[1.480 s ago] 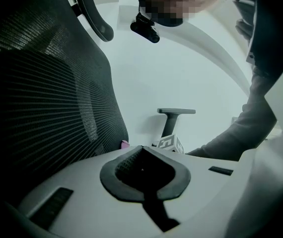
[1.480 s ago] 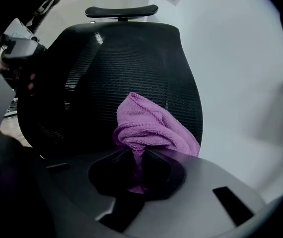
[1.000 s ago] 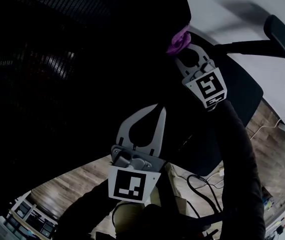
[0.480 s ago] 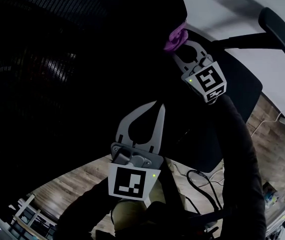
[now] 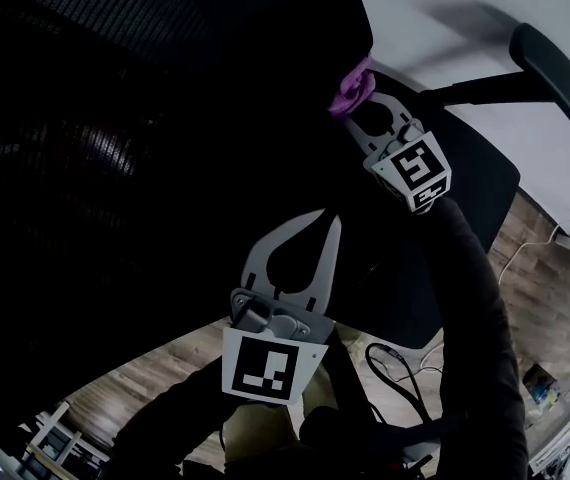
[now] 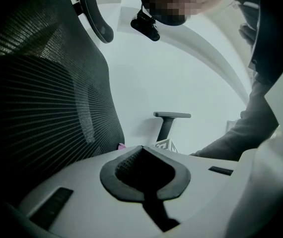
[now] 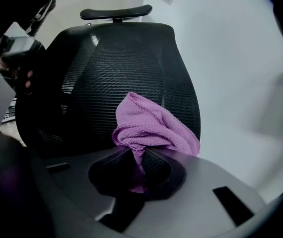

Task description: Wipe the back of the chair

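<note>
Head view: the right gripper [image 5: 358, 101] is pinching a purple cloth [image 5: 349, 89] at the right edge of the chair's mesh backrest [image 5: 115, 148]. Over the last second the cloth has barely shifted. It has slipped a little lower along that edge and has not crossed onto the broad mesh. The armrest [image 5: 555, 68] sits slightly higher in frame than before, which we put down to the head moving, not the chair. The left gripper [image 5: 310, 230] points up at the dark underside of the backrest, in nearly the same spot as before. The wood floor [image 5: 145, 378] shows below.

Left gripper view: the left gripper [image 6: 142, 148] has its jaws pressed together with nothing between them. The backrest [image 6: 47, 93] mesh fills the left side. We cannot tell whether the gripper touches it. A sliver of the purple cloth [image 6: 121, 146] peeks out beyond the jaw tips, and an armrest [image 6: 171, 115] stands against the white wall [image 6: 181, 78].

Right gripper view: the right gripper [image 7: 140, 157] clamps a fold of the purple cloth [image 7: 151, 125]. The bunched cloth lies against the lower right of the backrest [image 7: 116, 68], with the headrest [image 7: 115, 13] above.

Judgement: the wiping stroke is short and stays at the edge. Most of the backrest looks not yet covered, so longer passes across the mesh seem called for.
</note>
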### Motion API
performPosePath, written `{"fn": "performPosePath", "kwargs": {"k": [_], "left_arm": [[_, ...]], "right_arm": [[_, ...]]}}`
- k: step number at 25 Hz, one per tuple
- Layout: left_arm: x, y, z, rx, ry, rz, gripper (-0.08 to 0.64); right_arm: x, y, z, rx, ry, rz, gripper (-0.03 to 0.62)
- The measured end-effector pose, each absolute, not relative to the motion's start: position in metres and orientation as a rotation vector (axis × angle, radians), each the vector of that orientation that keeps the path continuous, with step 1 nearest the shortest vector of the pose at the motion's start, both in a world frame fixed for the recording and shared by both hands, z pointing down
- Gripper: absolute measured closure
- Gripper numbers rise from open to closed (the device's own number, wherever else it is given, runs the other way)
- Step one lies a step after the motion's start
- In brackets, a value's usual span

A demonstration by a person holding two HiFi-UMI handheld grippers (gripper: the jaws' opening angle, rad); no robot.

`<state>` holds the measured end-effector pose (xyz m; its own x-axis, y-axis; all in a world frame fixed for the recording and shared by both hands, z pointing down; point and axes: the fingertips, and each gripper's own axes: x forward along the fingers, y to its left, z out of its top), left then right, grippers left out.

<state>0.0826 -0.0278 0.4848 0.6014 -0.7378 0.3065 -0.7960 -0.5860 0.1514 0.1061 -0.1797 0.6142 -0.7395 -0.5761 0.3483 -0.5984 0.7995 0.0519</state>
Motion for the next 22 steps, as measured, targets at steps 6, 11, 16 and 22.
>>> {"fn": "performPosePath", "kwargs": {"k": [6,11,16,22], "left_arm": [[0.083,-0.033,0.495,2.493,-1.371,0.292,0.551],[0.106,-0.041,0.499,2.460,-1.424,0.276,0.551],[0.099,-0.040,0.490,2.461,-1.431,0.293,0.551],[0.104,-0.046,0.494,2.464,-1.434,0.316,0.551]], "right_arm": [[0.111,-0.178,0.618,0.820,-2.658,0.056,0.548],[0.132,-0.184,0.627,0.778,-2.661,0.058,0.548],[0.127,-0.189,0.622,0.778,-2.657,0.066,0.548],[0.139,-0.201,0.624,0.808,-2.658,0.076,0.548]]}}
